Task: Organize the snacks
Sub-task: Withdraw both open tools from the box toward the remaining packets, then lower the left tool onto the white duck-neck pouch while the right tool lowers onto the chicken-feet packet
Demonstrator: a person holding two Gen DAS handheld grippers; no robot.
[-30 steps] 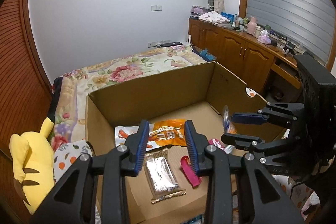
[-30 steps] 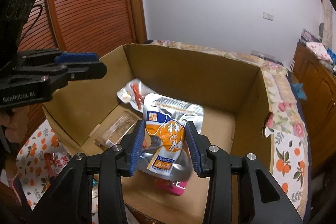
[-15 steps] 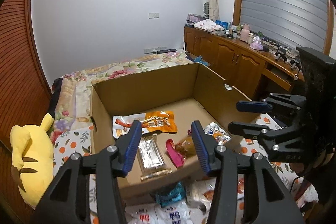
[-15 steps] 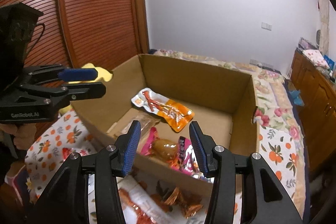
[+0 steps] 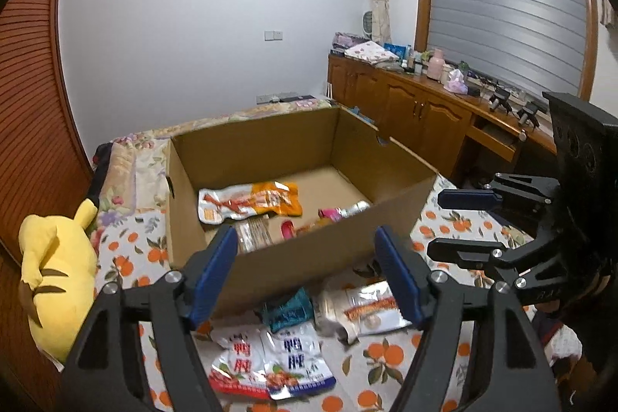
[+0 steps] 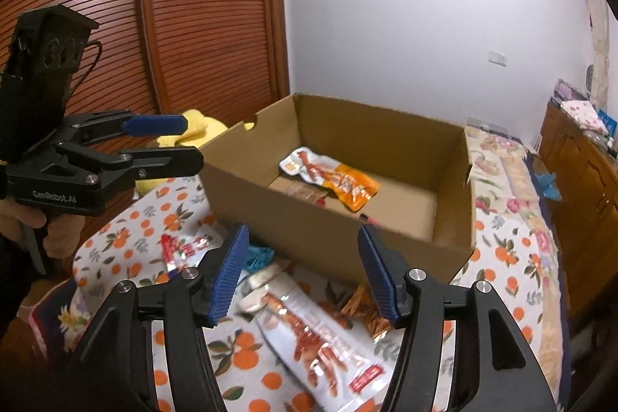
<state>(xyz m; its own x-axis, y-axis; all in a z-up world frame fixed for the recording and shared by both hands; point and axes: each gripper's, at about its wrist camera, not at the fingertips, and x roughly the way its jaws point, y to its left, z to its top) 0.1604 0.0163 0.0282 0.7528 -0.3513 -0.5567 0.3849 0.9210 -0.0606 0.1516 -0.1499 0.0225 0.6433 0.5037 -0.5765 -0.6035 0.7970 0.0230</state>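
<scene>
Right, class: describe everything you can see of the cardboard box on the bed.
The cardboard box is plain brown corrugated card, rectangular and open-topped, with a handle cut-out in each end wall. It sits upright on the orange-print bedspread. Inside lie an orange-and-silver snack pouch, a clear-wrapped bar and some smaller packets. More snack packets lie on the bedspread against its near wall. Neither gripper touches it.

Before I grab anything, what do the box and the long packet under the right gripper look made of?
Box: brown corrugated cardboard, matte, with raw cut edges and folded corners. Long packet: likely foil-lined plastic film; it is silvery, glossy and creased, with red print.
</scene>
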